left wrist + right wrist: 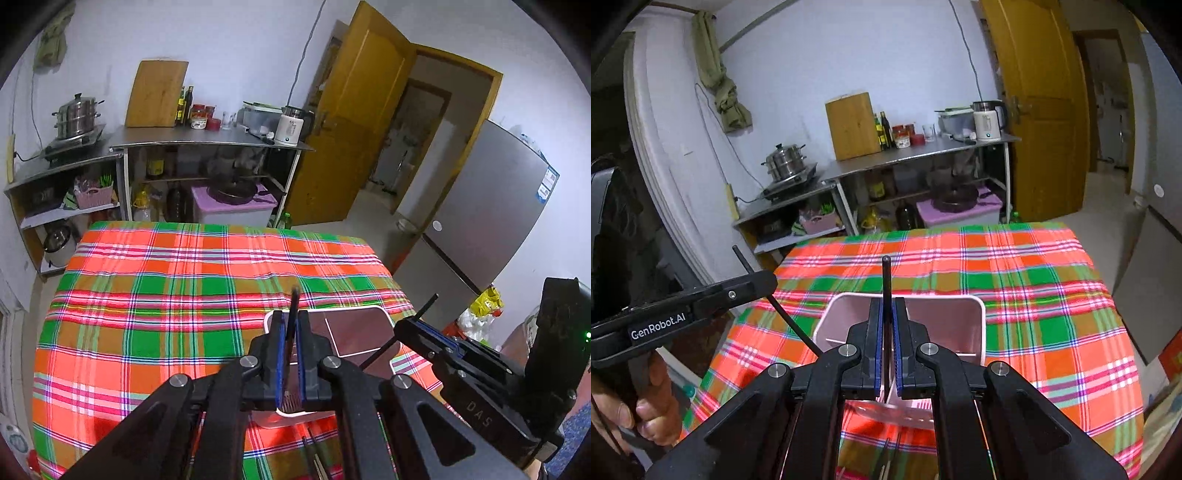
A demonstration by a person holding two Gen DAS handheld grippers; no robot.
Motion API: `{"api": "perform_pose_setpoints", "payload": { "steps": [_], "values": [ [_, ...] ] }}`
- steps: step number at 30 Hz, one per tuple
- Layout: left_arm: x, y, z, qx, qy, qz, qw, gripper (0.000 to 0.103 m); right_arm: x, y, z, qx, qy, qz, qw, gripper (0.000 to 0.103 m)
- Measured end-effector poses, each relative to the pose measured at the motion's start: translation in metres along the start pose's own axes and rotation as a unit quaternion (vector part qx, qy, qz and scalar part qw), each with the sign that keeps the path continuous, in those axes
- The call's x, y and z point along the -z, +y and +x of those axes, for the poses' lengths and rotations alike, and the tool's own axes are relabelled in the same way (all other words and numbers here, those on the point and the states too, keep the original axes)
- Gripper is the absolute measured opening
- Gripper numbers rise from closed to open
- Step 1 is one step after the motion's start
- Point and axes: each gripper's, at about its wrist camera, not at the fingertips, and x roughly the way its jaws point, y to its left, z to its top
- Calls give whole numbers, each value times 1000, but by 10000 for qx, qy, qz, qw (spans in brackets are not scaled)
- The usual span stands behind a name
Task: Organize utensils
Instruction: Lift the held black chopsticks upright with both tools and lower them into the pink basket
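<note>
Both tongs are pressed together on a thin black stick apiece, most likely chopsticks. Left gripper (291, 334) pinches its black chopstick (294, 314) between the blue pads so the rod stands nearly upright over the pink utensil holder (356, 332). Right gripper (886, 332) does the same with its own black chopstick (886, 284), held straight up above the same holder (943, 325), whose inner divider splits it into compartments.

Seen from the side in each other's cameras, both sticks pass through the pads at a slant, with their lower ends aimed toward the holder. I judge that is the reason for the pose: a stick held on end over the open top can slide down into a compartment once the pads let go. Neither stick looks to be inside the holder yet, though the grippers hide the lower ends, so I cannot tell for certain.

More slim utensils (314, 454) lie flat on the plaid tablecloth (147, 295) at the near edge, just in front of the holder, apparently waiting their turn.

As for writing, the left gripper's side plate reads "GenRobot.AI" (657, 328) in white, and the right gripper's body shows embossed letters that look like "DAS" (479, 414). The blue sticker on the refrigerator (498, 206) is too small to read.
</note>
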Motion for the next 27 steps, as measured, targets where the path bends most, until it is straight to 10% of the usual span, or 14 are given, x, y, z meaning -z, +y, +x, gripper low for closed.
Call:
{"api": "perform_pose_setpoints", "payload": {
  "steps": [14,27],
  "values": [
    [17,0,-69,-161,-637,82,9978,23,4,-6,-49,95,-352,3,9993,19],
    [119,-16,-124,-256,-762,363,9961,23,73,-1,-120,88,-550,-121,9984,19]
  ]
}}
